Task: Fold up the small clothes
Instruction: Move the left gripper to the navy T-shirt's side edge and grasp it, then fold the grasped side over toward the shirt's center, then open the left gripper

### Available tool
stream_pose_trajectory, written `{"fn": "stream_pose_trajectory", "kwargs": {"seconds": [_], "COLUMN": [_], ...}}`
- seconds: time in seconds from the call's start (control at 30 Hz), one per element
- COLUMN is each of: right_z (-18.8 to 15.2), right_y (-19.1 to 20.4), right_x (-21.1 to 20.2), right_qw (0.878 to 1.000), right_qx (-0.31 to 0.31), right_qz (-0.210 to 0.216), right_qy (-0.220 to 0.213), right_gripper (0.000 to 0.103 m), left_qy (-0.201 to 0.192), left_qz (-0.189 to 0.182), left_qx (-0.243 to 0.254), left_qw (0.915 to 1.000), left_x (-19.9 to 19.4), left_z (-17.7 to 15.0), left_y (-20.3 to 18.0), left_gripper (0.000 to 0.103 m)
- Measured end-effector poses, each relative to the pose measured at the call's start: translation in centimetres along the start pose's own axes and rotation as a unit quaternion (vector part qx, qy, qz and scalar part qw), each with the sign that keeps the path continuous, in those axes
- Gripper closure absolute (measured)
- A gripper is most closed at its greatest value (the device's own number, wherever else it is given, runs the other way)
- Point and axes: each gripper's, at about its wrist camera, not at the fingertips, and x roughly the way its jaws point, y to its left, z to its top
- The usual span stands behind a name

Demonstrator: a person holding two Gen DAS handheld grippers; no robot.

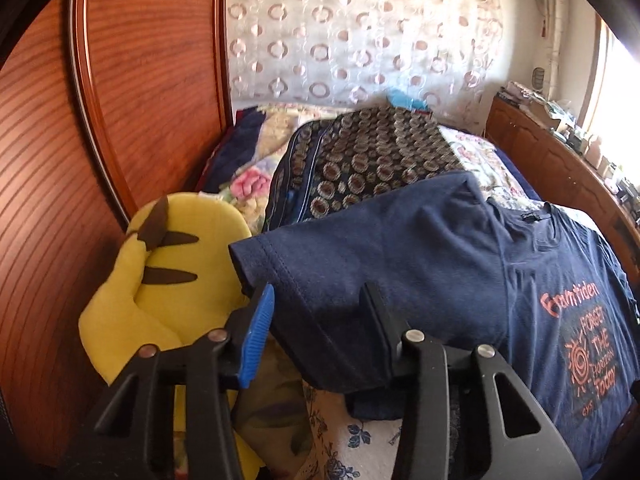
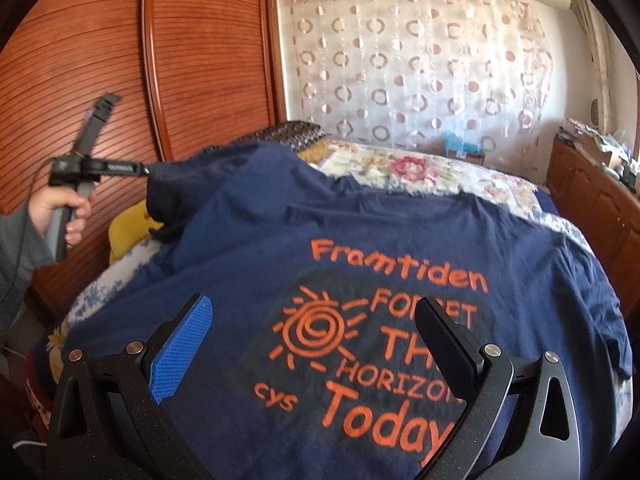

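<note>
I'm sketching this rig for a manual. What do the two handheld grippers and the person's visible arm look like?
Both grippers are black plastic with silver rivets at the finger joints. On each, the left gripper and the right gripper, one finger carries a ribbed blue pad, the other a textured black pad. From the side the left one shows a grey handle with a thin dark cable. The person's sleeve is grey.

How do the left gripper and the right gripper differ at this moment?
The left gripper has the navy T-shirt's sleeve between its jaws and lifts it, while the right gripper is open with nothing between its jaws, over the orange print. Both have one blue pad and one black pad.
</note>
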Motion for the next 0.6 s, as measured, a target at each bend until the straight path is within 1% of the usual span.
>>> {"fn": "stream_pose_trajectory", "kwargs": {"seconds": [0.1, 0.3, 0.37, 0.4, 0.43, 0.5, 0.6], "right_z": [0.2, 0.3, 0.4, 0.4, 0.5, 0.6, 0.6], "right_y": [0.3, 0.7, 0.9, 1.0, 1.0, 1.2, 1.0], "right_x": [-0.1, -0.7, -1.0, -1.0, -1.2, -1.4, -1.5], "right_qw": [1.0, 1.0, 1.0, 1.0, 1.0, 1.0, 1.0], "right_qx": [-0.002, -0.005, -0.006, -0.007, -0.009, -0.012, -0.011], "right_qz": [0.002, 0.012, 0.014, 0.014, 0.014, 0.015, 0.015], "right_qy": [-0.001, -0.006, -0.011, -0.013, -0.015, -0.018, -0.02], "right_gripper": [0.0, 0.0, 0.0, 0.0, 0.0, 0.0, 0.0], "left_qy": [0.006, 0.014, 0.016, 0.017, 0.016, 0.01, -0.015], "left_qz": [0.009, 0.007, 0.005, 0.007, 0.006, 0.013, 0.025], "left_qx": [-0.009, 0.003, 0.009, 0.011, 0.015, 0.028, 0.043], "left_qw": [0.9999, 0.9999, 0.9998, 0.9998, 0.9997, 0.9995, 0.9986], "left_x": [0.4, 0.9, 1.2, 1.2, 1.2, 0.8, -0.8], "left_z": [-0.1, -0.3, -0.2, -0.1, -0.1, 0.0, 0.3], "left_y": [0.6, 0.7, 0.7, 0.7, 0.6, 0.2, -0.6], "left_gripper": [0.059, 0.06, 0.079, 0.093, 0.098, 0.101, 0.103]}}
